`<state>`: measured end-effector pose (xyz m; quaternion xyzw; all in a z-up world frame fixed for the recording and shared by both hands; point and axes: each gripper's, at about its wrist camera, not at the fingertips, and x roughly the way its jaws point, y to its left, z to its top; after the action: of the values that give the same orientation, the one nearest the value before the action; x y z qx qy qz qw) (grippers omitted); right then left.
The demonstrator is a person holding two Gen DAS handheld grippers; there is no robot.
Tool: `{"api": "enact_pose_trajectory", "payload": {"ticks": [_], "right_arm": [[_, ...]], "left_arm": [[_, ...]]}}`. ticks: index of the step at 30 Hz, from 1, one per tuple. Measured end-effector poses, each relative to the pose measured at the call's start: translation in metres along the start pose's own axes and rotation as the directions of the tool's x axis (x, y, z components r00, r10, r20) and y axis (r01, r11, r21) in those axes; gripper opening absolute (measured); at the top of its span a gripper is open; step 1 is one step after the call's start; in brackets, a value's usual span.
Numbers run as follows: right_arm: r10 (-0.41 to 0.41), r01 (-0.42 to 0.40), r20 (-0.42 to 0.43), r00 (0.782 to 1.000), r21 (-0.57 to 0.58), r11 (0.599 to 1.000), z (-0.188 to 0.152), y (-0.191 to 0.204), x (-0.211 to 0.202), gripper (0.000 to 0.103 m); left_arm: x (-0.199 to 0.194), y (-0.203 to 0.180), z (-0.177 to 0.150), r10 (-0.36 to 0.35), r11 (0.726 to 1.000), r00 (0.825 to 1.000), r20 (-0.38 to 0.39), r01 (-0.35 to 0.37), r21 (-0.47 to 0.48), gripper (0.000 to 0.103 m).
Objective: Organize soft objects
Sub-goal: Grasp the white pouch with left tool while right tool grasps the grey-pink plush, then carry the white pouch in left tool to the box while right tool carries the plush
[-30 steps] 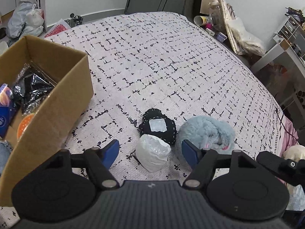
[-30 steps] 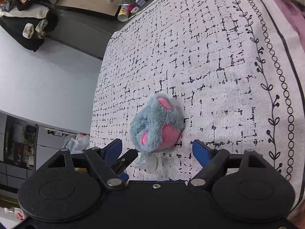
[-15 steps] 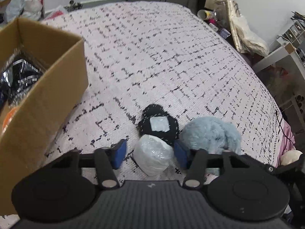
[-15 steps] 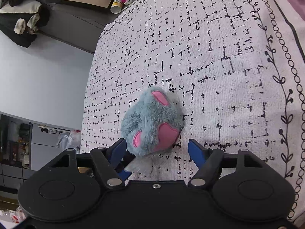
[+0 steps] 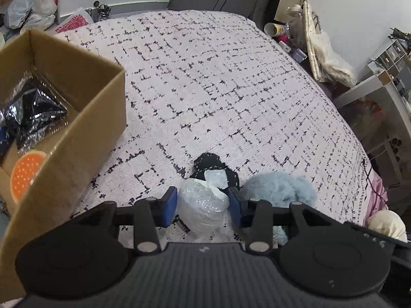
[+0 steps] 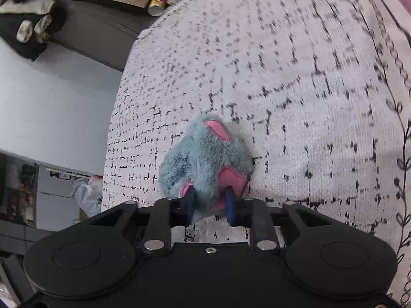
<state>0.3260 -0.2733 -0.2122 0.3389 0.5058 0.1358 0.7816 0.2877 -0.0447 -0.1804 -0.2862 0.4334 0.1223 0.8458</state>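
Note:
On the black-and-white patterned bedspread point(image 5: 218, 89), my left gripper point(image 5: 203, 200) has its blue pads against both sides of a white plastic-wrapped bundle point(image 5: 200, 213). Just beyond the bundle lies a black soft item with a white patch point(image 5: 208, 163). To its right sits a grey-blue plush toy point(image 5: 280, 190). In the right wrist view that plush toy point(image 6: 205, 154) shows pink patches. My right gripper point(image 6: 209, 200) is closing on its near end, and both pads sink into the fur.
An open cardboard box point(image 5: 77, 138) stands at the left on the bed, holding a black foil bag and an orange round item point(image 5: 25, 177). A cream plush point(image 5: 385, 222) lies at the right edge. Cluttered furniture point(image 5: 282, 30) and a white shelf point(image 5: 372, 87) flank the bed.
Both grippers went from wide open to closed: the left around the white bundle, the right into the plush toy. The right gripper also moved in closer to the toy.

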Motion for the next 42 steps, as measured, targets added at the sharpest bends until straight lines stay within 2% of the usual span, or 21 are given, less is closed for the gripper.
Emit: {"api": "enact_pose_trajectory", "payload": {"ticks": [5,9,15,26,39,42], "right_arm": [[0.03,-0.029,0.022,0.999,-0.047,0.998,0.0,0.012,-0.006,0.01],[0.056,-0.054,0.025,0.998,-0.077,0.996,-0.003,0.023,-0.009,0.009],[0.085,-0.082,0.03,0.996,-0.103,0.991,-0.009,0.032,-0.017,0.008],[0.151,-0.144,0.037,0.988,-0.154,0.978,-0.024,0.055,-0.035,0.008],[0.259,-0.243,0.032,0.965,-0.252,0.937,-0.039,0.084,-0.042,0.008],[0.287,-0.27,0.027,0.958,-0.266,0.925,-0.043,0.09,-0.041,0.008]], "left_arm": [[-0.018,0.002,0.008,-0.011,1.0,1.0,0.022,0.011,0.015,0.042],[-0.039,0.008,0.017,-0.017,1.0,0.998,0.057,0.016,0.017,0.042],[-0.07,0.021,0.027,-0.008,1.0,0.994,0.107,0.006,0.014,0.042],[-0.112,0.058,0.036,0.052,0.998,0.983,0.178,-0.048,-0.029,0.042],[-0.129,0.1,0.042,0.131,0.989,0.974,0.186,-0.114,-0.098,0.043],[-0.13,0.106,0.043,0.138,0.988,0.975,0.175,-0.122,-0.095,0.048]]}}
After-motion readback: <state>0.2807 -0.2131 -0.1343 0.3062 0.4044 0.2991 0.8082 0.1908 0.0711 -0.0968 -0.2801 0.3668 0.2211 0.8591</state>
